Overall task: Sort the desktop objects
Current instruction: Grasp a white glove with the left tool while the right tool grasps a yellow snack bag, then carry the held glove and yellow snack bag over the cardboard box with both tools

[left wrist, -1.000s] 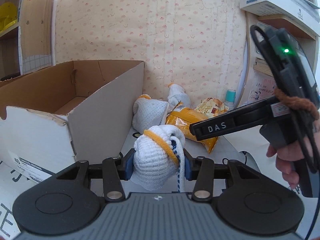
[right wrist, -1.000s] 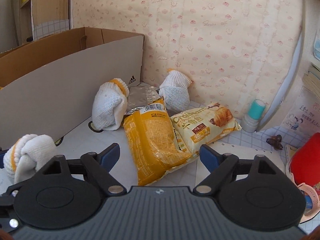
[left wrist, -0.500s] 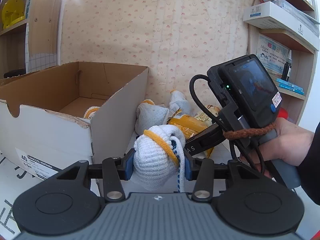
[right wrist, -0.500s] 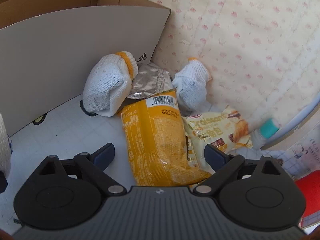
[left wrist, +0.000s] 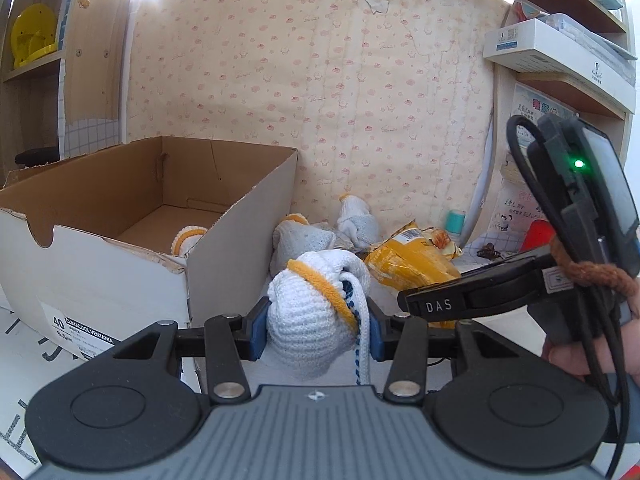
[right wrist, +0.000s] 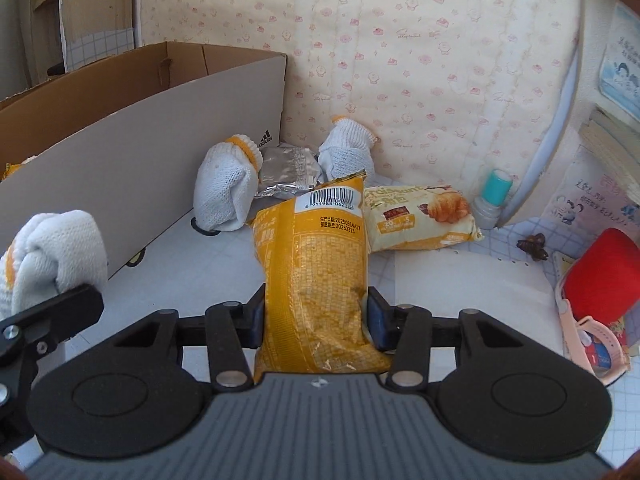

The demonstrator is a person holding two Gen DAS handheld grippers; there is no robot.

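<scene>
Both hand-held grippers gripping sorted items above the worktop

Left hand-held gripper clamping a rolled white glove with yellow cuff, hanging just beside the open cardboard box, another glove lying inside; right hand-held gripper pinching the yellow snack bag, lifting its near end, croissant packet, silver pouch and two gloves lying behind it

The room is bright. White glare shines high above the left tool. Edges bend round, and everything looks sharp.
</scene>
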